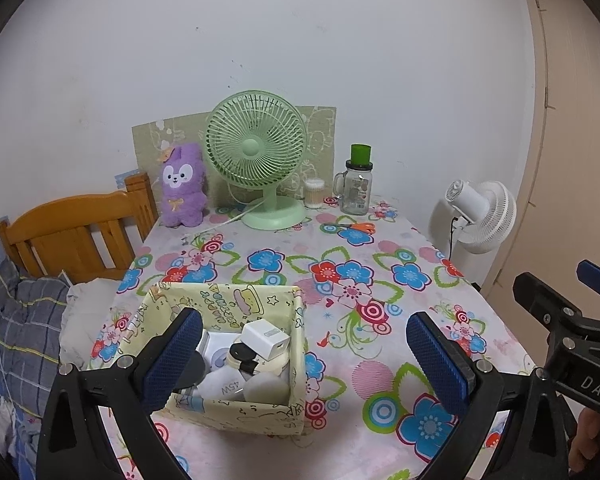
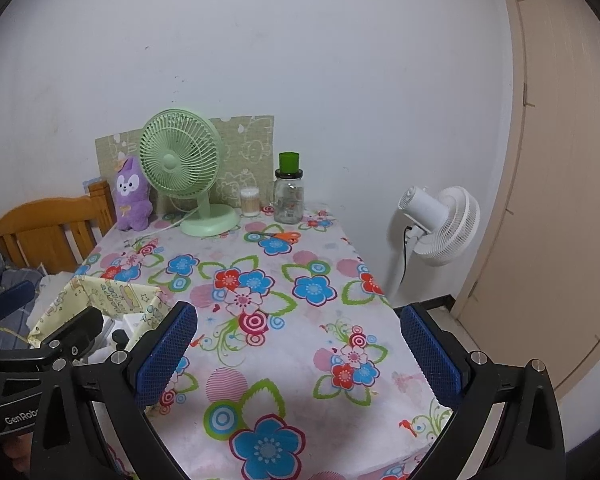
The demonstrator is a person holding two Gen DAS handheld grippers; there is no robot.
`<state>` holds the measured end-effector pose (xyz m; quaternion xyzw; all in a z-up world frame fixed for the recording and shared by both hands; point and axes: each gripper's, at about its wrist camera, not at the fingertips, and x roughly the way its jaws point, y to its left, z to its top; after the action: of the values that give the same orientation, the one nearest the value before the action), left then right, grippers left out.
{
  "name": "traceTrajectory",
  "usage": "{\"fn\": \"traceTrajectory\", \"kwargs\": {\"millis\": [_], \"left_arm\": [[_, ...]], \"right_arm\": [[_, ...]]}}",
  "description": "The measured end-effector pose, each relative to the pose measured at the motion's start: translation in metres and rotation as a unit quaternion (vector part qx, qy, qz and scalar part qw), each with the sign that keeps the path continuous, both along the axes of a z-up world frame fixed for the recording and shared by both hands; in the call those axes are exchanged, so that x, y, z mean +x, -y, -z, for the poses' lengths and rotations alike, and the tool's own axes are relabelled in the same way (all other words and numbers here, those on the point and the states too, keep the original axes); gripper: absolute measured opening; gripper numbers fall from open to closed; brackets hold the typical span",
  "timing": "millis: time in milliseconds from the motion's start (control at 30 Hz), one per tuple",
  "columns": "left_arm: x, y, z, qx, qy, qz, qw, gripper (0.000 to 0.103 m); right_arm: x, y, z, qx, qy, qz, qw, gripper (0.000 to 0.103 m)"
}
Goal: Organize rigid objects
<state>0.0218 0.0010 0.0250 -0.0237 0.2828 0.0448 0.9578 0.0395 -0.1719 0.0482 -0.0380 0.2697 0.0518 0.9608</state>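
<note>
A yellow patterned fabric box (image 1: pixel 224 302) stands on the flowered table near its front left; it also shows in the right wrist view (image 2: pixel 112 290). Inside lie several white chargers and adapters, one white cube charger (image 1: pixel 266 338) on top and a plug marked 45W (image 1: pixel 228 388). My left gripper (image 1: pixel 304 356) is open and empty, its left finger over the box. My right gripper (image 2: pixel 298 352) is open and empty above bare tablecloth to the right of the box. Orange-handled scissors (image 1: pixel 360 227) lie near the table's back.
At the back stand a green desk fan (image 1: pixel 256 156), a purple plush rabbit (image 1: pixel 183 186), a cotton-swab jar (image 1: pixel 314 192) and a glass mug jar with a green cup (image 1: pixel 356 190). A white floor fan (image 2: pixel 440 224) stands right of the table. A wooden bed frame (image 1: pixel 72 228) is left.
</note>
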Motion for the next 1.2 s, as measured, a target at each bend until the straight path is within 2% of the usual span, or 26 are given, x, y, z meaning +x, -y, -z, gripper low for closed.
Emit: {"fn": "traceTrajectory", "kwargs": {"millis": [1200], "left_arm": [[-0.0027, 0.0014, 0.0003, 0.003, -0.001, 0.002, 1.0000, 0.103]], "right_arm": [[-0.0030, 0.0015, 0.0027, -0.001, -0.001, 0.002, 1.000, 0.103]]}}
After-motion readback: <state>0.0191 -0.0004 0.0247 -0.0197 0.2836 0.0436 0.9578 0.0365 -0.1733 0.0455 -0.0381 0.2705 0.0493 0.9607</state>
